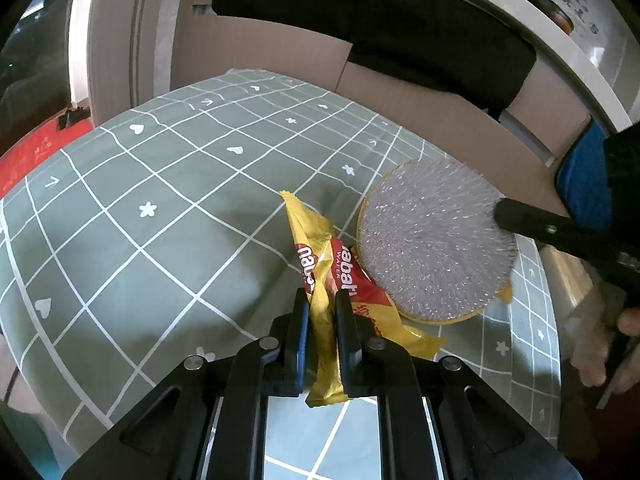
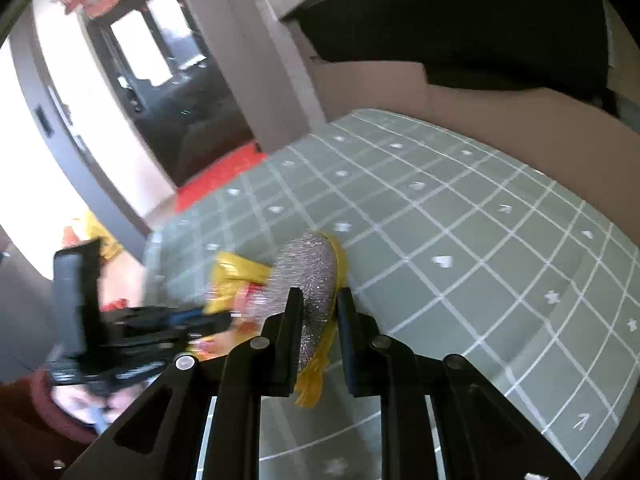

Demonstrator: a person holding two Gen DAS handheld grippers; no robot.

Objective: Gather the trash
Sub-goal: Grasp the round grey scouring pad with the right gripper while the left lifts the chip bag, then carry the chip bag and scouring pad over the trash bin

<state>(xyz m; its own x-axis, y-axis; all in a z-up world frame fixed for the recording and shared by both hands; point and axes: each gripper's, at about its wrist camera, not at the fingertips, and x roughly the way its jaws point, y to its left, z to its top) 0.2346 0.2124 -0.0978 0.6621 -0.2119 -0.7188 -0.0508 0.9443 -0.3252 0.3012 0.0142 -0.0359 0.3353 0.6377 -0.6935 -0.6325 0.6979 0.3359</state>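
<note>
Clamped between the left gripper's fingers: yellow-and-red wafer wrapper, crumpled, raised over the green checked cloth on the desk. At 2 o'clock from the wrapper, touching its edge: round silver scouring pad with yellow backing. Pinched edge-on by the right gripper's fingers, closed on that pad. Behind, from 11 to 2 o'clock: cardboard box.
</note>
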